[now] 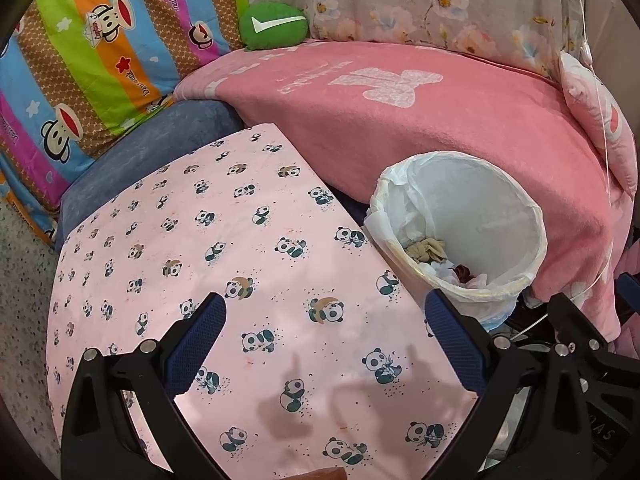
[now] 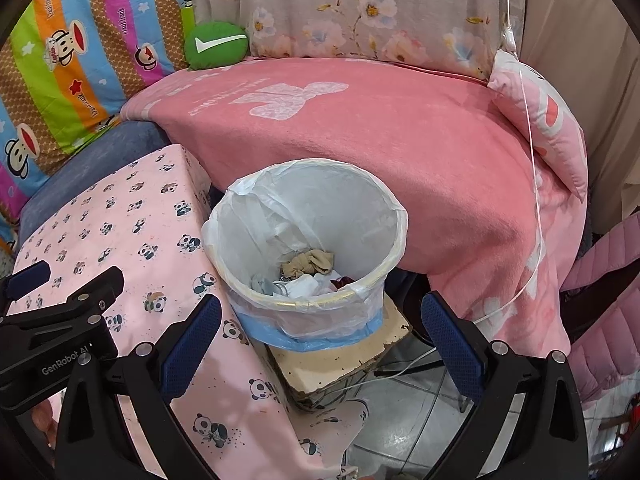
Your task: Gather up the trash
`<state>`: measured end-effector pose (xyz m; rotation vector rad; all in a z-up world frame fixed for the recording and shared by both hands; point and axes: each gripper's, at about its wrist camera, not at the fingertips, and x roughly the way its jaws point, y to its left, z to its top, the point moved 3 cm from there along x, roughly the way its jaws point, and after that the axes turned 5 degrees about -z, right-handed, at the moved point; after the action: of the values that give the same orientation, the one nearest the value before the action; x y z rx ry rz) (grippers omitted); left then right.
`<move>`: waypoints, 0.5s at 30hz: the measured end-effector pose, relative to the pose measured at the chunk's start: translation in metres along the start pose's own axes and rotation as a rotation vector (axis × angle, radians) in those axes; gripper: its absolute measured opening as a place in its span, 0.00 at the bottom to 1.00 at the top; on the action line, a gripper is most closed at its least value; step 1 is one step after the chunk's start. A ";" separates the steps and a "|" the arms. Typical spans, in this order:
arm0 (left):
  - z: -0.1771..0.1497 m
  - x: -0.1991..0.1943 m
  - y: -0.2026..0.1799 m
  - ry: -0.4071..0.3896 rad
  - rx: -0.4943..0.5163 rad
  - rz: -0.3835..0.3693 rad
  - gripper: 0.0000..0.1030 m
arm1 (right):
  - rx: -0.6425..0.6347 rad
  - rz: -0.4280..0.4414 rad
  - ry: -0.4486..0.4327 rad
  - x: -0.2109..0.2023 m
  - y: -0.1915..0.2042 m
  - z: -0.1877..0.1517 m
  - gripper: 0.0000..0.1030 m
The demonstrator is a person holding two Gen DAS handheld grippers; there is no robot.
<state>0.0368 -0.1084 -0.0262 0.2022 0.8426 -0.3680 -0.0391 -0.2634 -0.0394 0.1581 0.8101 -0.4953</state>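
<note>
Trash in lined bin; L & R gripper jaws spread, empty.

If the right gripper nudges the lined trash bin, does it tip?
Probably tips easily: the trash bin looks light, holding only a few scraps. It sits on a small chipped block, so a push could slide it off. The liner likely slips.

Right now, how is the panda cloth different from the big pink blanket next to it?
The panda cloth is pale pink and dotted with little pandas; the pink blanket is deeper pink with a large whitish design. The panda cloth lies flat and smooth on a table, while the blanket looks fuzzy and drapes over a sofa seat. The trash bin stands between them. Both are pink fabric covers.
</note>
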 end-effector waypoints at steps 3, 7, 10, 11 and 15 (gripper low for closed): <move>0.000 0.000 0.000 0.000 -0.002 0.005 0.93 | 0.000 -0.001 0.001 0.001 -0.001 0.000 0.96; -0.001 -0.001 0.000 -0.008 -0.011 0.006 0.93 | 0.005 -0.001 0.002 0.000 -0.004 -0.001 0.96; -0.001 -0.001 -0.002 -0.010 -0.010 0.006 0.93 | 0.006 -0.001 0.003 0.001 -0.005 -0.002 0.96; -0.002 -0.002 -0.003 -0.013 -0.008 0.007 0.93 | 0.008 -0.001 0.004 0.001 -0.005 -0.002 0.96; -0.003 -0.002 -0.004 -0.017 -0.004 0.010 0.93 | 0.010 -0.002 0.005 0.002 -0.006 -0.002 0.96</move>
<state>0.0320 -0.1111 -0.0264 0.1986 0.8249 -0.3583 -0.0426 -0.2686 -0.0418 0.1674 0.8128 -0.5012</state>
